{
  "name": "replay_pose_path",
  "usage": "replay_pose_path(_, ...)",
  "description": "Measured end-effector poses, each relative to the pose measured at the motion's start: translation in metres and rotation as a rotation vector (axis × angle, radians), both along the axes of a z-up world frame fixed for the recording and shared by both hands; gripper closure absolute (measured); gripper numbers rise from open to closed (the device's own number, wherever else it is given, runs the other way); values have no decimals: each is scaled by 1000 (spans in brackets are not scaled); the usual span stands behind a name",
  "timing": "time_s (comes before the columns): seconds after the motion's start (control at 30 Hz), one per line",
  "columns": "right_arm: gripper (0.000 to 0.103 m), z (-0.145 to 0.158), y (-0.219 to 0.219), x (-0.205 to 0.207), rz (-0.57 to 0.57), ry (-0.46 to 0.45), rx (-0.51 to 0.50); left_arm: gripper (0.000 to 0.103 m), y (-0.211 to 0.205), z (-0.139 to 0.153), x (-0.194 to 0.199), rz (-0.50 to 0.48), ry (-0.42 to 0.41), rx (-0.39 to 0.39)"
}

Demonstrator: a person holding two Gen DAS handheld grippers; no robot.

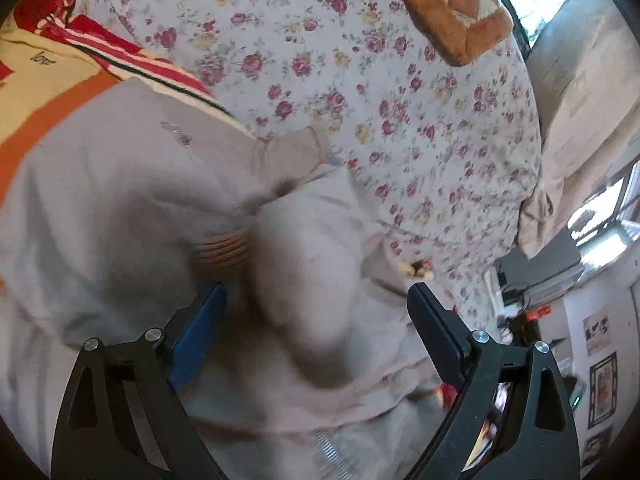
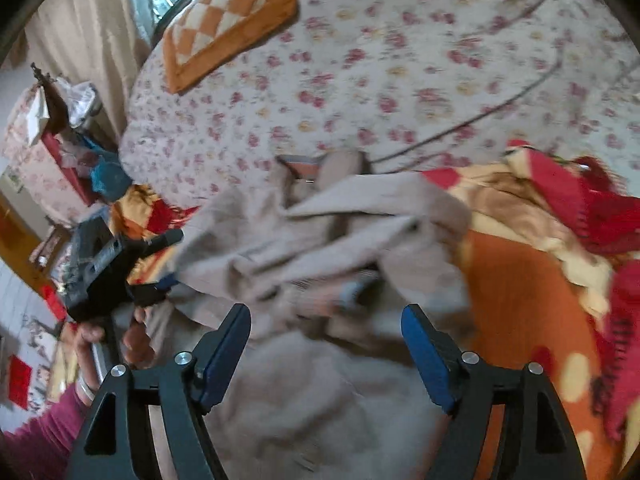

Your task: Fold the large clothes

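Observation:
A large beige garment point(image 1: 120, 200) with a zip lies crumpled on the bed, its folds blurred. In the left wrist view my left gripper point(image 1: 316, 292) stands open just above it, and a raised fold of the cloth bulges between the fingers without being pinched. The right wrist view shows the same garment point(image 2: 320, 232) bunched in a heap. My right gripper point(image 2: 326, 312) hangs open over its near part, nothing pressed between the blue pads point(image 2: 224, 360). The left gripper point(image 2: 172, 264) appears at the garment's left edge, held by a hand point(image 2: 92, 332) in a maroon sleeve.
The garment rests on an orange, red and yellow blanket point(image 2: 520, 300). Behind it spreads a floral quilt point(image 2: 400, 60) with an orange checked pillow point(image 2: 228, 20) on top. A cluttered bedside stand point(image 2: 72, 140) and curtains sit left of the bed; walls and windows point(image 1: 600, 216) on the right.

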State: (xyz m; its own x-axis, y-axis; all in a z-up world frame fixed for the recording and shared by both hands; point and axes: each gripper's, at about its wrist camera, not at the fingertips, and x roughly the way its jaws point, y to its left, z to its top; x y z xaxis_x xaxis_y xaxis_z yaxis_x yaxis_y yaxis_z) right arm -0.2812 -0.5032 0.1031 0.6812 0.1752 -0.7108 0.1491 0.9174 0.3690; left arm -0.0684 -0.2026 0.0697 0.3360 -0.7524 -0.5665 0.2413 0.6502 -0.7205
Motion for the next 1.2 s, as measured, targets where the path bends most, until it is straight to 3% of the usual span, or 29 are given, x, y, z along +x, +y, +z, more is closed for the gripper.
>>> replay_pose_path(0.03,28,0,-4,-5,-14,4,-17,41,-6,6,2,-4,-13,-11)
replay_pose_path(0.07,28,-1,-7,-8,-25,8,-37,53,-13,13,5,-17,-21,6)
replay_pose_path(0.1,28,-1,-10,-11,-30,10,-60,74,-20,23,8,-35,-41,20)
replay_pose_path(0.2,28,-3,-10,-10,-26,26,-126,89,-37,76,13,-59,-155,38)
replay_pose_path(0.3,28,-5,-10,-7,-47,14,-171,93,-48,127,15,-68,-265,31)
replay_pose_path(0.37,29,-8,-11,0,-59,8,-177,94,-52,154,15,-71,-319,30)
replay_pose_path(0.47,39,-17,-9,17,-75,20,-239,94,-60,185,13,-84,-381,47)
replay_pose_path(0.57,40,-24,-12,30,-75,50,-248,94,-51,185,13,-88,-352,45)
replay_pose_path(0.6,40,-21,-11,27,-68,30,-235,89,-47,179,13,-85,-331,48)
replay_pose_path(0.67,40,-17,-8,22,-57,9,-237,49,-34,155,12,-78,-263,85)
replay_pose_path(0.7,40,-15,-7,20,-50,9,-247,20,-24,139,11,-59,-223,90)
replay_pose_path(0.73,40,-16,-7,19,-49,14,-252,16,-13,126,8,-29,-201,76)
replay_pose_path(0.8,39,-17,-9,15,-50,24,-250,16,1,102,4,4,-165,92)
replay_pose_path(0.97,36,-28,-14,15,-53,60,-233,16,14,25,11,59,12,200)
replay_pose_path(1.07,36,-34,-17,18,-60,72,-229,16,5,6,18,84,26,222)
replay_pose_path(1.17,36,-35,-19,23,-68,70,-223,17,-8,3,24,70,2,147)
replay_pose_path(1.2,36,-35,-19,25,-69,72,-228,35,-15,3,26,40,-5,124)
